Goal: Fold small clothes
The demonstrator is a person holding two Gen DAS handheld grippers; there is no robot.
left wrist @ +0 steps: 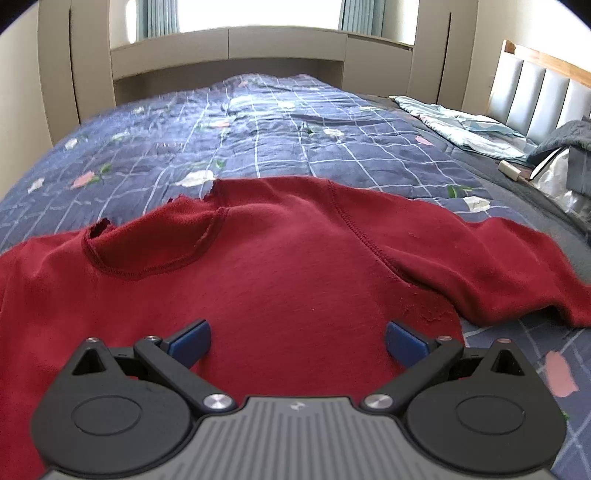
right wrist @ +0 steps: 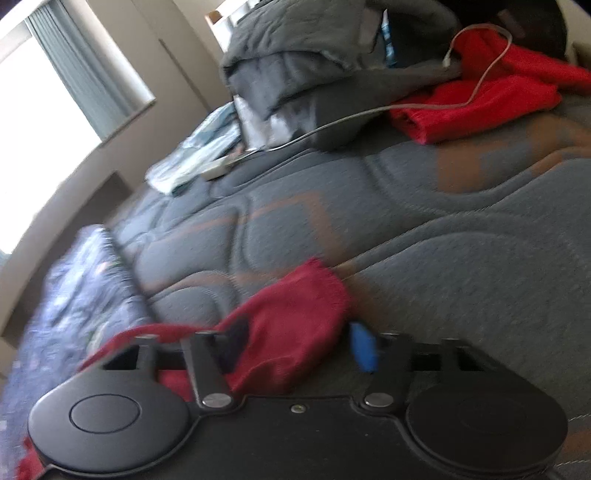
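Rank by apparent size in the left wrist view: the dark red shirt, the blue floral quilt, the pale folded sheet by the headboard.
1. blue floral quilt and dark red shirt: similar spread, and the shirt is nearer, so unranked.
2. pale folded sheet: clearly smallest, though farthest.

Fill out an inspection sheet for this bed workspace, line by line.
Surface: bed with blue floral quilt and bare grey mattress.
Job's things: dark red shirt spread flat; its sleeve end between the right gripper fingers.
Clutter: grey bedding pile, bright red garment.
Grippers: left gripper open over the shirt; right grip unclear, blurred.
Cables: white cable.
Surroundings: curtained window, padded headboard.
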